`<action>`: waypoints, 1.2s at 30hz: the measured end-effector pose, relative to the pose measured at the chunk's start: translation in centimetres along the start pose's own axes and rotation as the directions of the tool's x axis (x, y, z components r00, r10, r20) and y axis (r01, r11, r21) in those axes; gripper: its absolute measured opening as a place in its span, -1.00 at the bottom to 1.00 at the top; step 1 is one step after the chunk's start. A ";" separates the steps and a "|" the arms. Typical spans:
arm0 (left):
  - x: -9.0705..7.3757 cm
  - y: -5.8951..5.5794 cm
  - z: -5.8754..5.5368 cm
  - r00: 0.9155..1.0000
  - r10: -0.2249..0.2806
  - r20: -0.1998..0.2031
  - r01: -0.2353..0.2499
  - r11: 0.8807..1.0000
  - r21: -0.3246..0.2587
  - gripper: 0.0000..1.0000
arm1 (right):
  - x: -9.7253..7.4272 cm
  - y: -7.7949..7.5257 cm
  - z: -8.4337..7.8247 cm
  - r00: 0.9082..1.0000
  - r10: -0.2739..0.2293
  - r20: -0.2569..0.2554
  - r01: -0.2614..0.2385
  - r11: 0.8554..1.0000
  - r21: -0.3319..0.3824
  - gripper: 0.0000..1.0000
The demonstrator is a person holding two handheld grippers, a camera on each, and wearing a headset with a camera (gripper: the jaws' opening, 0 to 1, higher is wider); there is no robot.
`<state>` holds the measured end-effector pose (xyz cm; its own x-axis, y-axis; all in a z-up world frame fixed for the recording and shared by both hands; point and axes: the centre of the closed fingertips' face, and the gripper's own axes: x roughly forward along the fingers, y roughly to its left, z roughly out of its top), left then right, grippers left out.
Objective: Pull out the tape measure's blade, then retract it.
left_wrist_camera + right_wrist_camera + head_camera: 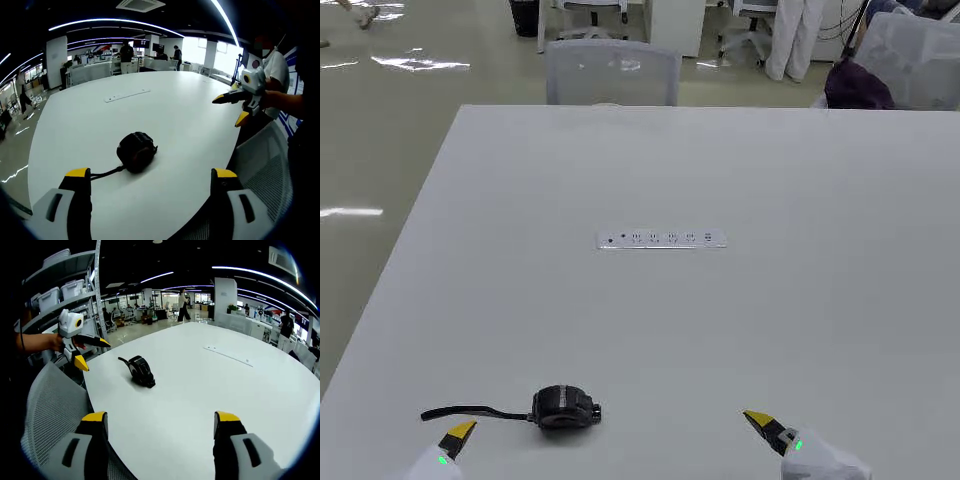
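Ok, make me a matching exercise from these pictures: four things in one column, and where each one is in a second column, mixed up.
Column one:
1. tape measure
2. power strip
3. chair
4. left gripper

Column two:
A. beyond the far edge of the table
B. held in the air, jaws open
C. lying flat at mid-table
D. on the table, near the person's edge

Pairs: 1-D, 2-C, 3-A, 4-B
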<state>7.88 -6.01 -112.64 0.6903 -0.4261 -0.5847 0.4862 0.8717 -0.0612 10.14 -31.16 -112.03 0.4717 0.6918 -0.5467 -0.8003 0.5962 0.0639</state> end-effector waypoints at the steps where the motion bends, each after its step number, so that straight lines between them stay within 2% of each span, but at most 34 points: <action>1: 0.0 0.0 0.0 1.000 -0.002 0.000 0.002 1.000 0.000 0.98 | -0.1 0.0 0.1 1.000 0.001 0.003 -0.001 1.000 0.004 0.78; 10: -0.4 0.1 -0.4 1.000 -0.022 -0.010 0.022 1.000 0.001 0.98 | -0.3 0.0 0.5 1.000 0.017 0.021 -0.017 0.999 0.040 1.00; 17: -0.3 0.2 -0.4 1.000 -0.030 -0.007 0.030 1.000 -0.009 0.98 | -0.4 0.1 0.3 0.999 0.038 0.010 -0.038 0.998 0.055 1.00; 27: -0.3 0.4 -0.3 1.000 -0.026 -0.016 0.026 1.000 0.005 0.98 | -0.6 -0.2 0.3 1.000 0.031 0.003 -0.031 0.999 0.039 1.00; 36: -0.2 0.0 -0.2 0.999 -0.036 -0.018 0.036 0.999 0.014 0.98 | -0.8 -0.2 0.0 0.999 0.034 -0.006 -0.034 0.999 0.039 1.00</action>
<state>7.62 -5.90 -112.66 0.6624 -0.4527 -0.5968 0.5186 0.8521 -0.0707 9.90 -31.78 -111.57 0.4416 0.7095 -0.5492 -0.8007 0.5878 0.1155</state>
